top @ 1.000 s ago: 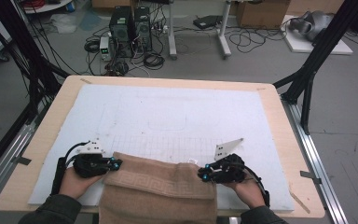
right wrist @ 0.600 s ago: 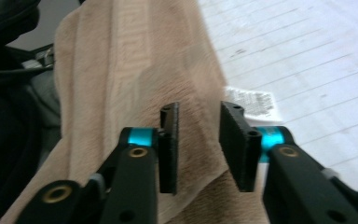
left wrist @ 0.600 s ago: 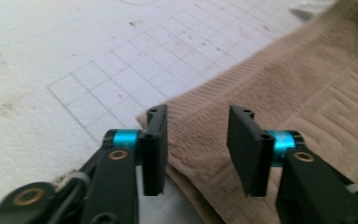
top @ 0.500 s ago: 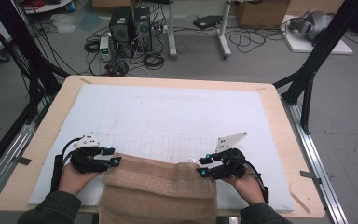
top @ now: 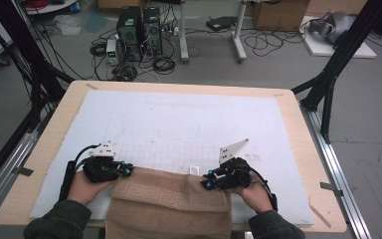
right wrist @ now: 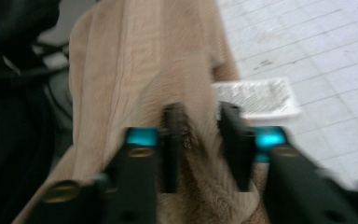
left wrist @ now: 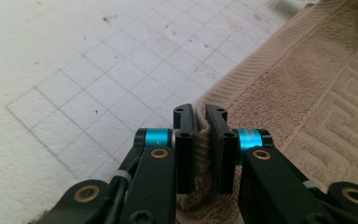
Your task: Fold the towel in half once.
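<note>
Tan towel [top: 166,204] lies at the table's [top: 45,149] near edge, long axis running hand to hand. My left gripper [top: 128,169] pinches its far-left corner, jaws just closing; my right gripper [top: 206,180] has closed on the far-right corner, cloth between both.

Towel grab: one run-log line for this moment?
left tool: shut on towel corner | right tool: closing on far corner, towel between jaws | towel: near edge of white mat, overhanging table
</note>
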`<state>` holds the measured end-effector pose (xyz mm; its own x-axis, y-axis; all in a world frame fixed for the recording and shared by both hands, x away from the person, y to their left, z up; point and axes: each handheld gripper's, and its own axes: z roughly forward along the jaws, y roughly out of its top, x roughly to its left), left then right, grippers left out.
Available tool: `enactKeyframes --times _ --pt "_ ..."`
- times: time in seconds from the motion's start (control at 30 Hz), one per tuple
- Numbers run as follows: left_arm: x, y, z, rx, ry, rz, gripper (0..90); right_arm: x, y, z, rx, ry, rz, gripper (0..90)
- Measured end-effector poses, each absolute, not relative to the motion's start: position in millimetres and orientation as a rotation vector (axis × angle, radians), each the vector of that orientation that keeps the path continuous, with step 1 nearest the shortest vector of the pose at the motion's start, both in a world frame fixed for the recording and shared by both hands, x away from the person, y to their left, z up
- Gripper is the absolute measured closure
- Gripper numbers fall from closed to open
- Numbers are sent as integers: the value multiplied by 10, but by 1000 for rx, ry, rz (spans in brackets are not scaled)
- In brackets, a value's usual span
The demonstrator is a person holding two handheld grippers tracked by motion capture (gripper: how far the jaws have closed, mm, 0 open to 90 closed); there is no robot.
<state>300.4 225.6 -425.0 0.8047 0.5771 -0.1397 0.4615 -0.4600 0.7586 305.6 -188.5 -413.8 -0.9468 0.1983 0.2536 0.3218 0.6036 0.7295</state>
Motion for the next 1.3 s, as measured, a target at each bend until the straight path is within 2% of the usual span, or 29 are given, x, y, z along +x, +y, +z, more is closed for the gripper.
enactKeyframes --times 0.1,0.3,0.47,0.5,0.57,0.67,0.83,1.0,1.1,1.3 --pt "2910 2293 -4184 2108 741 183 827 2985 -1881 -4093 -398 -2697 -1274 850" --pt "2625 2428 -4062 2070 705 196 829 2820 -1961 -3959 -386 -2708 -1322 848" --pt "2217 2521 -3974 2057 636 155 822 2532 -2035 -3851 -315 -2666 -1346 743" --pt "2161 2538 -3944 2048 632 157 799 2477 -2060 -3824 -306 -2673 -1353 736" --pt "2110 2571 -3862 2033 632 170 691 2406 -2113 -3764 -309 -2671 -1384 706" --pt "2146 2579 -3748 2011 651 200 569 2408 -2190 -3713 -355 -2722 -1398 668" --pt "2275 2506 -3718 2016 633 219 546 2550 -2242 -3821 -492 -2782 -1356 613" --pt "2472 2445 -3932 2035 682 259 533 2680 -2254 -3972 -587 -2849 -1298 535" --pt "2584 2376 -4049 2088 697 317 504 2749 -2300 -4060 -652 -2867 -1296 513" --pt "2794 2321 -4247 2119 752 330 442 2825 -2371 -4242 -763 -2858 -1275 469"
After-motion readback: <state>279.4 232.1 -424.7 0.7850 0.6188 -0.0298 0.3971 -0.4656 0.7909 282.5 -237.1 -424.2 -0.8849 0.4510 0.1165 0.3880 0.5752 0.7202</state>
